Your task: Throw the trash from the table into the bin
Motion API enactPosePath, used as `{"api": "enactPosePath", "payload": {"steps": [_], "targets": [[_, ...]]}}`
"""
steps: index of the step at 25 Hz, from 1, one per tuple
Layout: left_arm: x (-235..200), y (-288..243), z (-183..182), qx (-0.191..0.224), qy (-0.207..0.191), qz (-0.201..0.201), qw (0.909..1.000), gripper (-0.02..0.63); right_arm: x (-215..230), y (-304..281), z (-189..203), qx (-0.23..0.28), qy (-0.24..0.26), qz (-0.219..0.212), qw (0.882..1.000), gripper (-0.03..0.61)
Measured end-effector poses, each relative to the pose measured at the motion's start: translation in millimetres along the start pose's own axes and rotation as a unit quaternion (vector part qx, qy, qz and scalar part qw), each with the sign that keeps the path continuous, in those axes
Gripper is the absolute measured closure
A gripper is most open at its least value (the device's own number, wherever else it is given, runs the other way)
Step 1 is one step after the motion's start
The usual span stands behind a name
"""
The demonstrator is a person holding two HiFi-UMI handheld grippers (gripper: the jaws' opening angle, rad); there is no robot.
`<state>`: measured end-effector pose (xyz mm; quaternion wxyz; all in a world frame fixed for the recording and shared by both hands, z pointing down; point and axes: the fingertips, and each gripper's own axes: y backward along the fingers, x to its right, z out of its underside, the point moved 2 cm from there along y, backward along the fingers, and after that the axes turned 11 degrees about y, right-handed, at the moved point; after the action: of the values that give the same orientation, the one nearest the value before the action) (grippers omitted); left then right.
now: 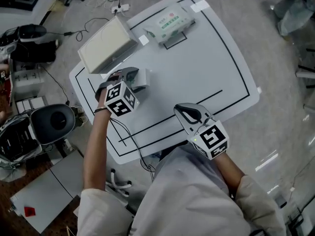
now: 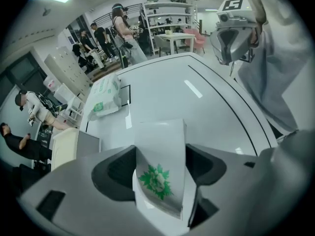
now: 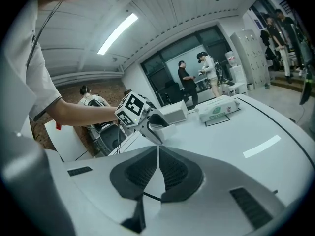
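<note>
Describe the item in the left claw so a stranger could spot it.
On the white table, near its left edge, the left claw grips a small white carton. Unlike the beige box and wipes pack beyond, it bears a green leafy emblem.

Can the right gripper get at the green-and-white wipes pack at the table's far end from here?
Probably yes: only bare table lies between the right gripper and the wipes pack. Its shut, empty jaws would need opening first.
</note>
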<state>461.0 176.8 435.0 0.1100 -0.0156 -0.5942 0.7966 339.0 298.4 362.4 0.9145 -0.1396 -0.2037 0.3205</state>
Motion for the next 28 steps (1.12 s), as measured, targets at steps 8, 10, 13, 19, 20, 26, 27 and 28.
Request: {"api": "enactPosePath", "payload": {"steps": [8, 10, 13, 19, 20, 26, 27, 28], "targets": [[32.1, 22.3, 26.1, 0.018, 0.055, -0.024, 0.998, 0.302, -29.1, -21.7, -3.1, -0.014, 0.026, -0.053, 0.998, 0.554], [39.5, 28.3, 32.4, 0.026, 0.071, -0.03, 0.9966, 0.302, -37.4, -26.4, -2.5, -0.017, 0.031, -0.065, 0.997, 0.554], [50.0, 34.8, 43.0, 0.033, 0.094, -0.041, 0.9942, 0.302, -49.0, -32.7, -1.6, -0.02, 0.04, -0.082, 0.996, 0.554], [74.0, 52.4, 60.6, 0.056, 0.143, -0.058, 0.9864, 0.302, -77.6, -37.3, -3.3, -0.024, 0.06, -0.109, 0.992, 0.554], [77.8, 56.0, 63.5, 0.06, 0.153, -0.063, 0.9844, 0.302, -82.6, -37.4, -3.4, -0.024, 0.063, -0.113, 0.991, 0.554], [100.9, 75.7, 81.9, 0.085, 0.204, -0.091, 0.9711, 0.302, -109.3, -38.6, -2.2, -0.027, 0.079, -0.138, 0.987, 0.554], [105.9, 80.4, 86.0, 0.089, 0.214, -0.095, 0.968, 0.302, -115.4, -38.9, -2.0, -0.029, 0.082, -0.143, 0.986, 0.554], [110.6, 85.9, 90.0, 0.095, 0.226, -0.1, 0.9643, 0.302, -121.8, -39.3, -2.2, -0.03, 0.085, -0.149, 0.985, 0.554]]}}
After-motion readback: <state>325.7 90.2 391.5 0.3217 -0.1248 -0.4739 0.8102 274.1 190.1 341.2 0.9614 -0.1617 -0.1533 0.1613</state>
